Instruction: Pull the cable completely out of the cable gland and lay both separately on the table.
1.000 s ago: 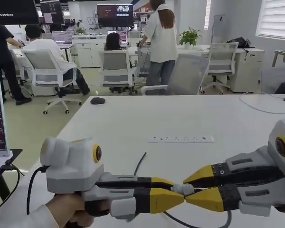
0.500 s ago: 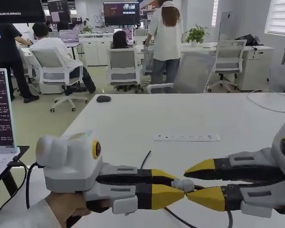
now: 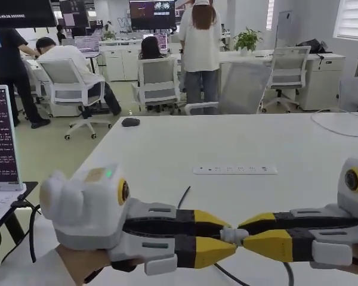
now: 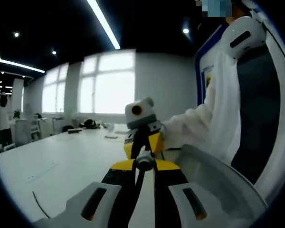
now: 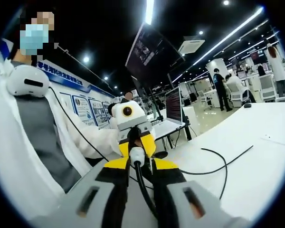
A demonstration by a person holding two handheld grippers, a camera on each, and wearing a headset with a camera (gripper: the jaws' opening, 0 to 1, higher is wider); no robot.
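Lower centre of the head view: my left hand-held gripper point(image 3: 221, 236) is clamped on the cable gland point(image 3: 231, 234), held above the counter point(image 3: 238, 140). My right hand-held gripper point(image 3: 246, 234) pinches the cable point(image 5: 141, 187) just beside it, tips nearly touching. Cable not yet out, I judge. To do well: pull straight along the gland's axis, left grip firm, no twisting; regrip closer if the cable slips.

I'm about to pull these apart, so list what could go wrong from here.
1. The left gripper pinches the small cable gland at its very tips; a hard pull may pop it loose.
2. The right gripper is shut on the cable close to the gland, and slack trails across the table; one pull likely won't free it, and the tail may snag.
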